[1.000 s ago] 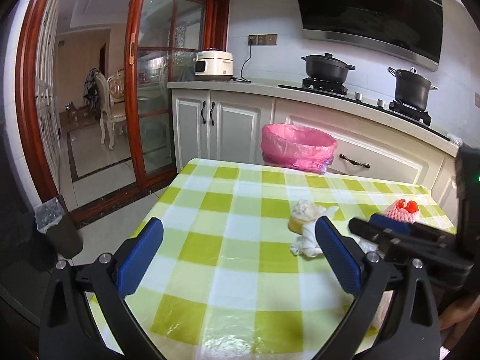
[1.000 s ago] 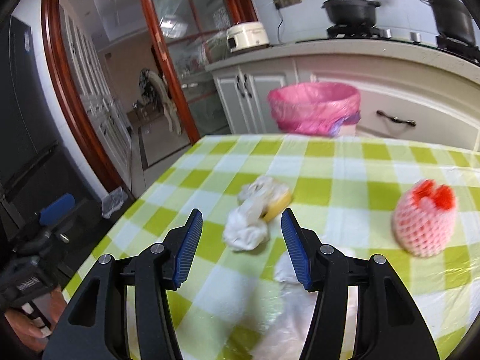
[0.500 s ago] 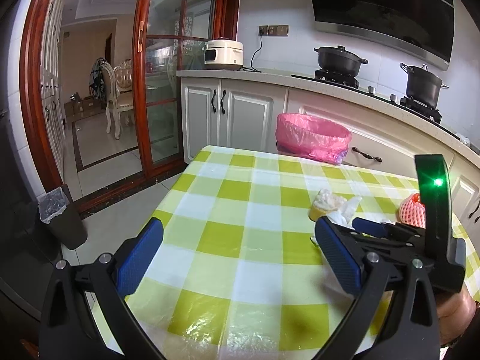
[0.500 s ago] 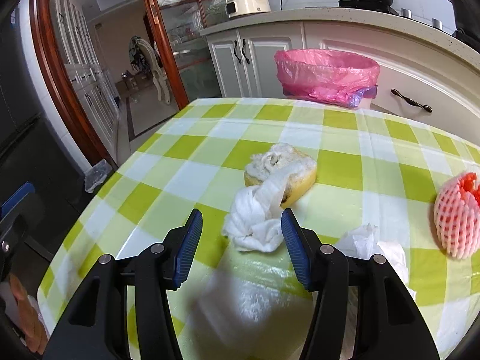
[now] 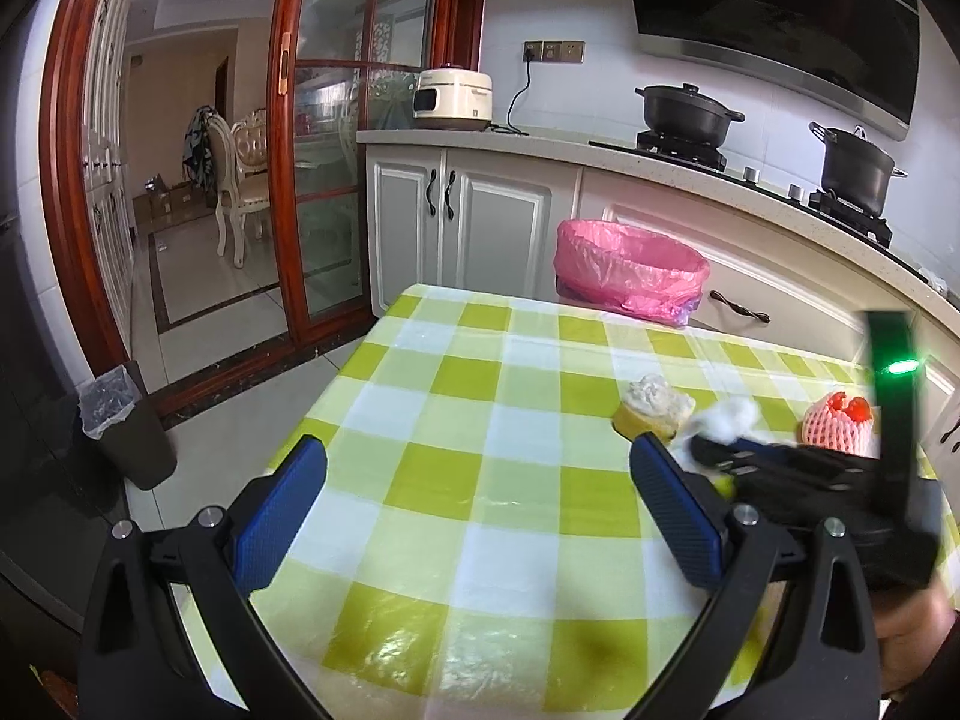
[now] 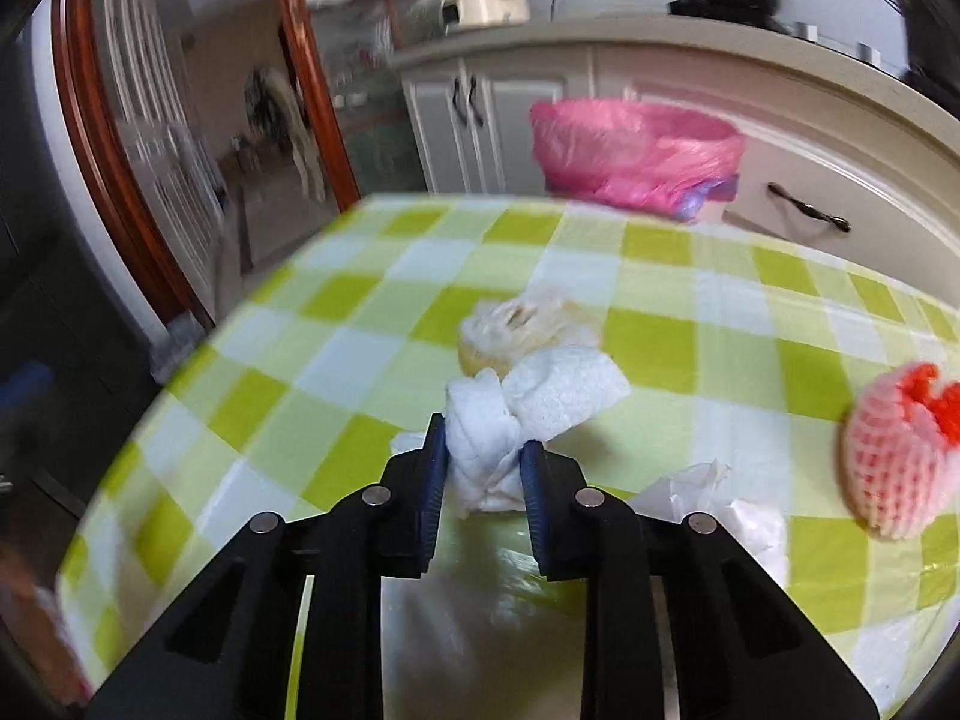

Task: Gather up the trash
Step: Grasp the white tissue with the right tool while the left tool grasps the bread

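Our right gripper (image 6: pixel 483 462) has just closed, pinching the tissue (image 6: pixel 528 414); left gripper (image 5: pixel 480 516) gapes, empty. We'd lift straight, then carry to bin (image 6: pixel 636 150) at 1 o'clock w/o squeezing looser.

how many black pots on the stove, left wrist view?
2. One black pot sits on the left burner; the other pot sits on the right burner, under the range hood. Frame edge cuts the counter, so more may be hidden.

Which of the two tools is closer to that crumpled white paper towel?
The right. The right tool has just closed its jaws on the white paper towel. The left tool hangs open above bare tablecloth, off to the towel's left.
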The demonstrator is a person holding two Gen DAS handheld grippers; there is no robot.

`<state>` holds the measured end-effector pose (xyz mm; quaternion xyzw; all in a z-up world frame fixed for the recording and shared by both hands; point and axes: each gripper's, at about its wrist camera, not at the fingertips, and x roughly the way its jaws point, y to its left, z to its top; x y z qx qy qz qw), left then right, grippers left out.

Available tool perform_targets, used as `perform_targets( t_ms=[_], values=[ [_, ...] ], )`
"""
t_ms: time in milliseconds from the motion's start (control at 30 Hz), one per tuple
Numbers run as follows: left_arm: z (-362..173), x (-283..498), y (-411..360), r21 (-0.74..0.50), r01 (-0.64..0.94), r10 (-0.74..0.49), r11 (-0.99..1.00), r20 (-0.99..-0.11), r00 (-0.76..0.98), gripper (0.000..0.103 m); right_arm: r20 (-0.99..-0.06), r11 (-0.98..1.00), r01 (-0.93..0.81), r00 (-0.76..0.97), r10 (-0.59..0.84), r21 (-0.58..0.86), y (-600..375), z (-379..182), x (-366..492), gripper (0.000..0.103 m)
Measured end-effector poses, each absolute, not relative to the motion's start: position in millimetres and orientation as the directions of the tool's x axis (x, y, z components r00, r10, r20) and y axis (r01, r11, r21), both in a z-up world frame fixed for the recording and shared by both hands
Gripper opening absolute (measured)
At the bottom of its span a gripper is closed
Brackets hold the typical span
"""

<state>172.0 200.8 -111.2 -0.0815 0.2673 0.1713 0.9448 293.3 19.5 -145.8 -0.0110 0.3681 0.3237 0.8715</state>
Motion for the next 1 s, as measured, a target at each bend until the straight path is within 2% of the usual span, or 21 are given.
perform_targets(
  t_ms=[167,367,500,700,867,933,1000],
  values=[
    [-123,206,187,-0.074,-0.352,0.247,0.933,-0.58,0.776,0.098,-0.531,0.741,-0.606,0.542,0.652,0.29,-34,-114,285,0.023],
    [-139,262,162,-0.079,-0.304,0.189,0.949,-0.627,0.756,0.097,-0.459,0.744,-0.605,0.595,0.66,0.285,-86,-96,278,0.024],
    [-153,301,146,-0.048,-0.254,0.16,0.966,-0.658,0.736,0.097,-0.454,0.765,-0.573,0.621,0.639,0.292,-115,-97,280,0.024],
    [-180,349,129,-0.014,-0.189,0.12,0.982,-0.726,0.677,0.089,-0.456,0.787,-0.525,0.642,0.616,0.325,-148,-106,286,0.024],
    [-191,371,120,0.026,-0.139,0.111,0.99,-0.754,0.647,0.088,-0.464,0.792,-0.503,0.643,0.61,0.346,-160,-115,290,0.024],
    [-194,377,117,0.029,-0.119,0.099,0.992,-0.764,0.637,0.084,-0.467,0.793,-0.498,0.641,0.609,0.351,-161,-117,291,0.024],
    [-198,379,115,0.023,-0.114,0.09,0.993,-0.775,0.625,0.074,-0.469,0.793,-0.496,0.64,0.609,0.353,-162,-118,292,0.024]
  ],
)
